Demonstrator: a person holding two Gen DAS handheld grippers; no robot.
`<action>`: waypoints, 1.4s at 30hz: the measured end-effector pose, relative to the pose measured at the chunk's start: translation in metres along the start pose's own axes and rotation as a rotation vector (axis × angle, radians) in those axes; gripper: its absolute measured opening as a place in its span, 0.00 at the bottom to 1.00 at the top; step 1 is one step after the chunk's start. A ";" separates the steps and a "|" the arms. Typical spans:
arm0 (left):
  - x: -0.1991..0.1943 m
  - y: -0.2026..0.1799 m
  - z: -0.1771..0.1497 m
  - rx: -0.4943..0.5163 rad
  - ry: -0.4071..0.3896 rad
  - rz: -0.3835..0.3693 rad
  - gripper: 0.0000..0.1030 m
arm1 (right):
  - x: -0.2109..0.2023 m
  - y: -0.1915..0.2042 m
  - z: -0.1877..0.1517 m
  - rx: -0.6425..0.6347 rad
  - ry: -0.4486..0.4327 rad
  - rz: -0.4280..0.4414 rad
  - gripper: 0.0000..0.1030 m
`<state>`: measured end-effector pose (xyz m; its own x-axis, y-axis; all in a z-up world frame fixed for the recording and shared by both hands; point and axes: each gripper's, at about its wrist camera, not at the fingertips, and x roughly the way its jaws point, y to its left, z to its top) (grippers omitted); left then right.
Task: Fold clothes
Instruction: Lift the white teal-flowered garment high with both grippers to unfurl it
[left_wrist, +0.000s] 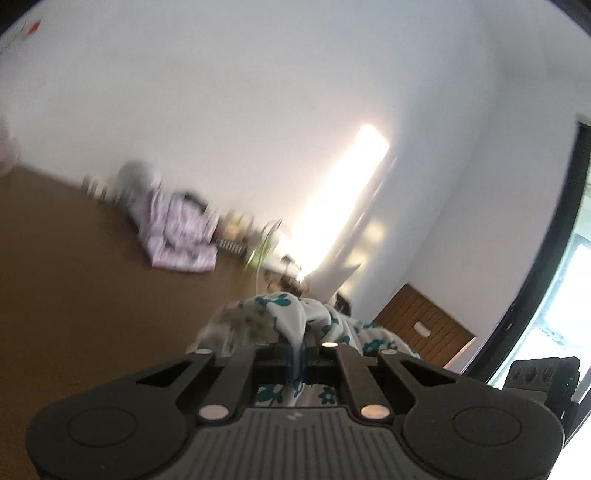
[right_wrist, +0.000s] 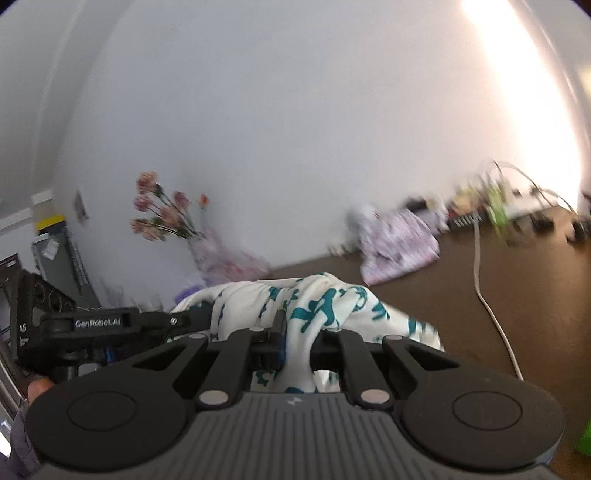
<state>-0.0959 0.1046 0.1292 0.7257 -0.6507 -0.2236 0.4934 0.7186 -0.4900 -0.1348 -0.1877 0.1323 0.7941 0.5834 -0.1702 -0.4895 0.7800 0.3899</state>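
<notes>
My left gripper (left_wrist: 295, 354) has its jaws pinched tight on a fold of the white garment with teal print (left_wrist: 295, 314), which bunches up just ahead of the fingers and drapes down beneath them, so I see more of the same cloth through the gap in the gripper body. My right gripper (right_wrist: 295, 332) is likewise clamped on the same garment (right_wrist: 314, 299); a thick twist of the fabric runs between its fingers and mounds over them, spilling off to the right. In the right wrist view the left gripper (right_wrist: 177, 319) reaches in from the left and meets the cloth just beside my right one, so the two grips sit close together on the garment, which hangs lifted off the brown table (right_wrist: 443, 314). Further out on that table, well apart from the held garment, a folded pink and white patterned cloth (right_wrist: 399, 243) lies near the white wall. A white cable (right_wrist: 480, 280) trails across the table to the right of it. A vase of pink flowers (right_wrist: 162, 218) stands by the wall on the left; the vase itself is too blurred for me to make out. In the left wrist view the same folded cloth (left_wrist: 177, 236) sits at the far edge of the table (left_wrist: 74, 277).
</notes>
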 end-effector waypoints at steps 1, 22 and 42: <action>-0.004 -0.003 0.003 0.009 -0.011 -0.005 0.03 | 0.002 0.003 -0.001 0.001 0.000 0.016 0.08; -0.077 -0.095 0.099 0.293 -0.390 -0.128 0.03 | -0.032 0.076 0.120 -0.026 -0.211 0.270 0.07; 0.000 -0.077 0.157 0.280 -0.357 0.068 0.08 | 0.067 0.017 0.176 0.090 -0.243 0.032 0.07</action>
<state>-0.0589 0.0875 0.2989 0.8564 -0.5099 0.0809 0.5140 0.8274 -0.2264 -0.0267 -0.1749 0.2871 0.8473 0.5275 0.0613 -0.4902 0.7324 0.4725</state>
